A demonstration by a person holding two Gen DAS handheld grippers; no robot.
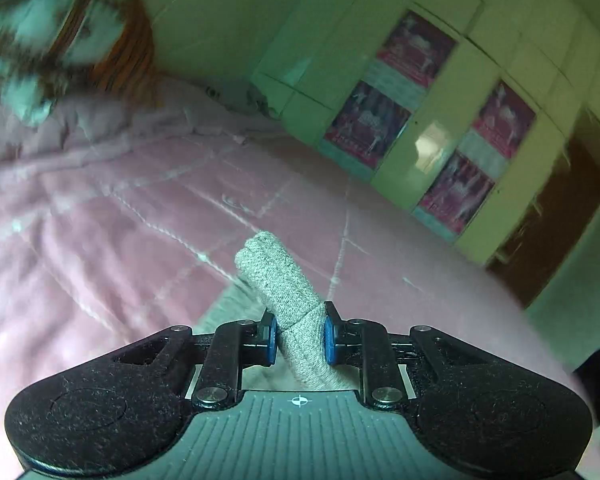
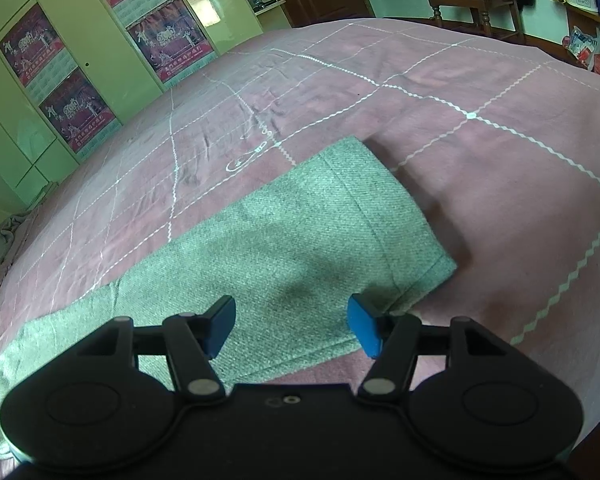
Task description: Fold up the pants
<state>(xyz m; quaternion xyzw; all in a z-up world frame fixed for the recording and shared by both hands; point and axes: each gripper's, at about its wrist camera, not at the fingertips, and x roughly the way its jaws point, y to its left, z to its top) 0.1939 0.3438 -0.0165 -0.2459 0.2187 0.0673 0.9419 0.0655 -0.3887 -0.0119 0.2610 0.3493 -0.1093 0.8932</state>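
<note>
My left gripper point(image 1: 300, 336) is clamped on a bunched fold of the grey pants point(image 1: 278, 280), lifted above the pink bedspread point(image 1: 100, 220). My right gripper point(image 2: 292, 326) hangs with jaws apart over the pants point(image 2: 300, 232), lying flat on the bedspread point(image 2: 480, 160), pads gripping nothing.
</note>
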